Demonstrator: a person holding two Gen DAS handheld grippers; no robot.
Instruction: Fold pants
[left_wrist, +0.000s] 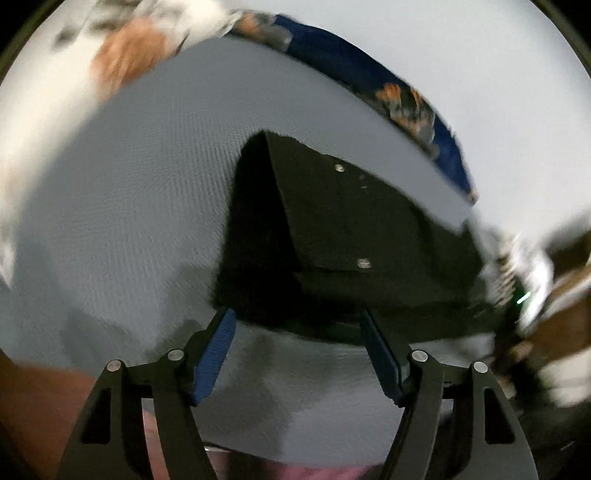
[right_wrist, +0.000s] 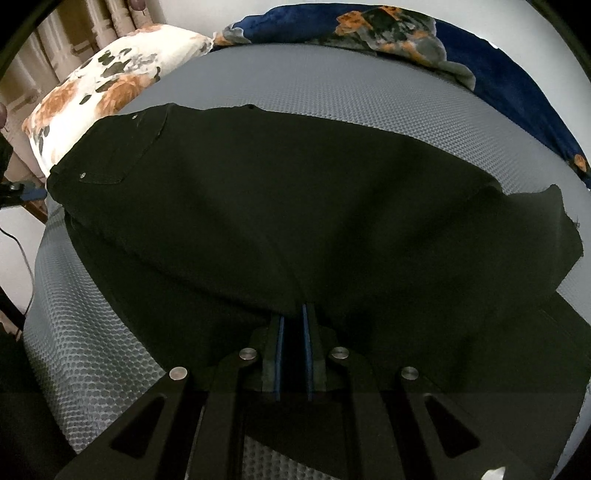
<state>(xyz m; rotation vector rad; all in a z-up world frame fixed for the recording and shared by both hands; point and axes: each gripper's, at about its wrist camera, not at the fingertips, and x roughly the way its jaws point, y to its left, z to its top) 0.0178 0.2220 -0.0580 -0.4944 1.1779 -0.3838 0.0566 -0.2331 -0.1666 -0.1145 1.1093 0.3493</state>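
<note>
Surface: a grey mattress with a dimpled weave, in a room with pale walls; folded curtains show at the upper left of the right wrist view.
Writing: no brand, label or lettering can be read on anything in either view.
Pants: black pants lie spread across the mattress, waist end at the left of the right wrist view, where a pocket with two small metal rivets shows; the ragged leg end reaches the right side.
Pants, left view: the waist corner lies flat on the mattress, with two rivets visible on it.
Right gripper: the right gripper is clamped on a fold of the pants at their near edge, and the blue pads stand almost together with black cloth between them.
Left gripper: the left gripper has its blue pads wide apart with nothing between them; the tips sit just at the near edge of the pants.
Edges: a floral pillow lies beyond the waist end, and a dark blue flowered blanket runs along the far edge of the mattress.
Open room: bare mattress shows between the pants and the blanket, and at the near left.
</note>
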